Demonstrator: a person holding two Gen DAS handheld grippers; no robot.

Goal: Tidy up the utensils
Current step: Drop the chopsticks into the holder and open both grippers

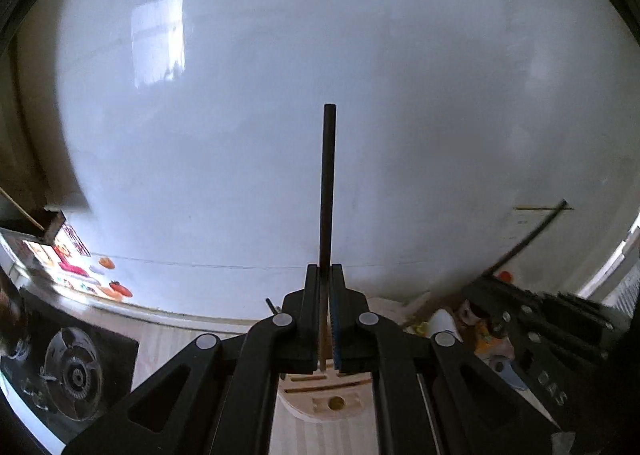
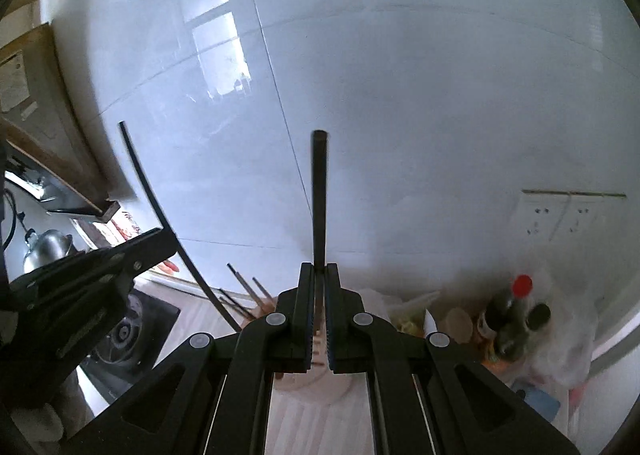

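Here each gripper, left gripper [image 1: 325, 279] and right gripper [image 2: 319, 279], is clamped on one dark chopstick [image 1: 328, 175] [image 2: 319, 195] pointing away, above the near wooden holder [image 1: 328, 395], presumably for slotting.

Nothing could be read; the pale marks on the right gripper [image 1: 552, 395] were perhaps letters, but too blurred.

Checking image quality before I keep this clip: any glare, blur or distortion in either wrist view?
Left wrist view: window glare on the white wall tiles, strong fisheye bending, right gripper motion-blurred; the chopstick in the left gripper stays sharp. Right wrist view: similar window reflection, blurred bottles, dark vignetted corners.
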